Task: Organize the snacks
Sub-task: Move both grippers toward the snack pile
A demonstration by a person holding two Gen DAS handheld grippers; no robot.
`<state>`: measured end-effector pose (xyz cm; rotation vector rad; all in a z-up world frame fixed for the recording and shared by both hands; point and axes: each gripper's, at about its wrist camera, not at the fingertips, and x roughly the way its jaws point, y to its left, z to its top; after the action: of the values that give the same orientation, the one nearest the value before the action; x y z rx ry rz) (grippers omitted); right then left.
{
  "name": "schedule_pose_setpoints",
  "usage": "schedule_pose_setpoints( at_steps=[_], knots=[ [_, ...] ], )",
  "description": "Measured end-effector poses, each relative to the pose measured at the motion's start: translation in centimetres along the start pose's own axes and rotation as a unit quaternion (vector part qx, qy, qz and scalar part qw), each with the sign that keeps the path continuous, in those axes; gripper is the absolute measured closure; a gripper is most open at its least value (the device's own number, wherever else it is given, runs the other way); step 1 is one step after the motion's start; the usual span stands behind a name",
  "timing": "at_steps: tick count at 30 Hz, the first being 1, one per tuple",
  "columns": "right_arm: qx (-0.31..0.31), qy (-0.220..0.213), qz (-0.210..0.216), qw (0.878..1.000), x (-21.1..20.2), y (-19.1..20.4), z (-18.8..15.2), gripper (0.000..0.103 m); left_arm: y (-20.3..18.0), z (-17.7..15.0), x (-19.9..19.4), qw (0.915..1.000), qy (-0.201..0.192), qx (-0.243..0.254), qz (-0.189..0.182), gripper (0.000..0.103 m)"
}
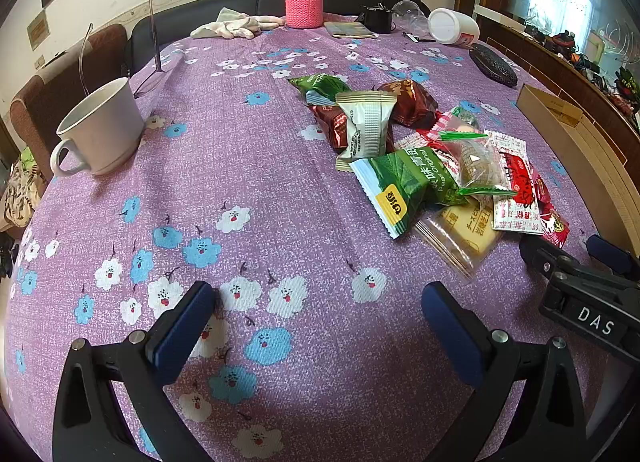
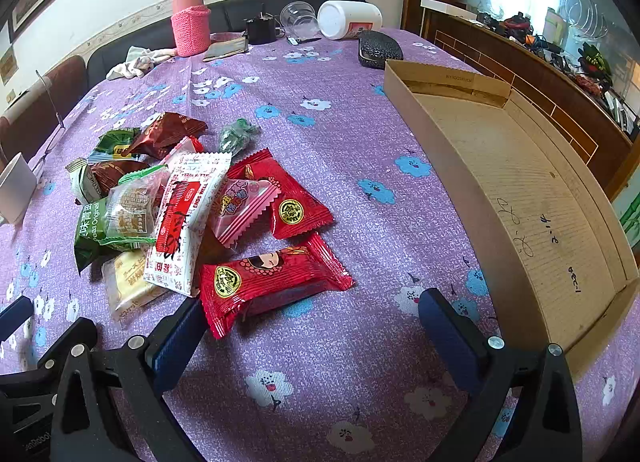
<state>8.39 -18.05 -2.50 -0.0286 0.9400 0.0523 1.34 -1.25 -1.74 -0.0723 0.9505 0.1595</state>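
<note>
Purple flowered counter (image 2: 340,150), snack packets (image 2: 192,214) heaped mid-surface beside empty cardboard box (image 2: 532,182) at right edge, probably for sorting; left gripper (image 1: 318,326) and right gripper (image 2: 310,338) hovering, fingers apart, empty.

Heap of snack packets (image 2: 168,198) in the left middle of the right wrist view, green, brown, white and red wrappers overlapping, one red packet (image 2: 272,282) lying flat nearest, open cardboard box (image 2: 516,166) at right
</note>
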Motion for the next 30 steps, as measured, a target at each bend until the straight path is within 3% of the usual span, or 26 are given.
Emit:
schedule_pose_setpoints(
  at_steps=[18,24,26,28,30],
  knots=[
    [-0.008,0.004,0.003,1.0,0.0,0.0,0.0,0.001,0.0,0.0,0.0,1.0,0.0,0.0,0.0,0.0],
    [-0.032,0.015,0.037,0.999,-0.3,-0.5,-0.1,0.001,0.0,0.0,0.0,1.0,0.001,0.0,-0.001,0.0],
    [-0.026,0.011,0.061,0.998,-0.8,-0.9,-0.4,0.001,0.1,0.0,0.0,1.0,0.002,0.0,-0.002,0.0],
    [-0.001,-0.026,0.105,0.994,-1.5,-1.2,-1.2,0.001,0.3,-0.1,-0.1,1.0,0.0,-0.003,-0.004,0.0],
    [-0.019,-0.019,0.099,0.995,-1.9,-1.1,-1.6,0.004,0.6,-0.1,-0.5,0.9999,-0.01,-0.01,-0.007,0.0]
  ],
)
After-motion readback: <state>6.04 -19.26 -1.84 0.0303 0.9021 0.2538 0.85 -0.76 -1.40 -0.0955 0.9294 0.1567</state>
